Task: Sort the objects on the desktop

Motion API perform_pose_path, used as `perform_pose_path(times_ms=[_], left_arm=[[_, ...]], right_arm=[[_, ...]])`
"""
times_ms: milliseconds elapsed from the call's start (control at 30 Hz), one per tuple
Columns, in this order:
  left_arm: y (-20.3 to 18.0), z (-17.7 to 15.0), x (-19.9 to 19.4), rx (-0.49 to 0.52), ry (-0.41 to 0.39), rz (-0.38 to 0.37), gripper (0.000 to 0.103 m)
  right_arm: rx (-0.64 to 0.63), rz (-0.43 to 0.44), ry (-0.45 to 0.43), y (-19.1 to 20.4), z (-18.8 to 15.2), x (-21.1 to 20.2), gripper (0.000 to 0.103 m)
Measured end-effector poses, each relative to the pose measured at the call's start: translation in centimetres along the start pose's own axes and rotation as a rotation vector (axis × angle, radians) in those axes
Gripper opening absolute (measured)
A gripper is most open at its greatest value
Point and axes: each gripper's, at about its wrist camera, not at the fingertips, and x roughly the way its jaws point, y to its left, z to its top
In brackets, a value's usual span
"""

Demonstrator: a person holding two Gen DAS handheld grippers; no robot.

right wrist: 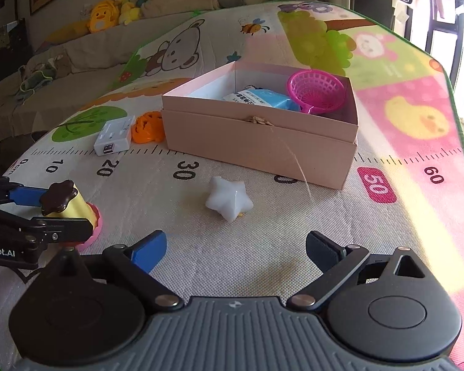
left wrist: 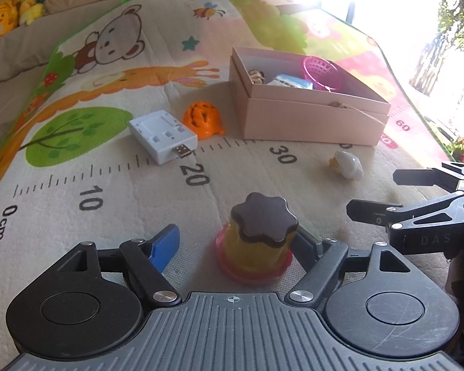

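Cartoon-printed padded play mat point(right wrist: 294, 256) with a green edge and a printed ruler strip, carrying the objects. Resting directly on it: an open pale pink cardboard box point(right wrist: 256, 142) beyond the ruler marks; an orange ribbed plastic mould point(left wrist: 203, 119) just left of the box; a white rectangular plastic adapter with a USB plug point(left wrist: 162, 136) beside the mould; a white star-shaped toy point(right wrist: 229, 199) in front of the box; a yellow pudding-shaped toy with a brown top and pink base point(left wrist: 256, 241) nearest the left wrist camera.

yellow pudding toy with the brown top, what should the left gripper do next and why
Probably close the left gripper on the yellow pudding toy with the brown scalloped top. The toy stands upright on the mat between open jaws, the blue finger clear of its side, and the pink cardboard box already holds sorted items.
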Motion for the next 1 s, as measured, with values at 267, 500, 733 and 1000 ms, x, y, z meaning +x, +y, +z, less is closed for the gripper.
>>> perform_pose_path(times_ms=[267, 500, 733, 1000], left_arm=[[-0.2, -0.2, -0.3, 0.016, 0.001, -0.005, 0.084], [-1.2, -0.9, -0.4, 0.058, 0.003, -0.055, 0.087], [-1.6, -0.1, 0.3, 0.053, 0.009, 0.007, 0.076], [-1.6, -0.2, -0.1, 0.075, 0.008, 0.029, 0.061]], right_arm=[[-0.085, 0.024, -0.008, 1.4, 1.9, 1.9, 0.062], [-0.072, 0.045, 0.009, 1.4, 2.1, 1.9, 0.037], [-0.077, 0.057, 0.016, 1.0, 2.6, 2.4, 0.042], [-0.088, 0.098, 0.055, 1.3, 3.2, 2.8, 0.036]])
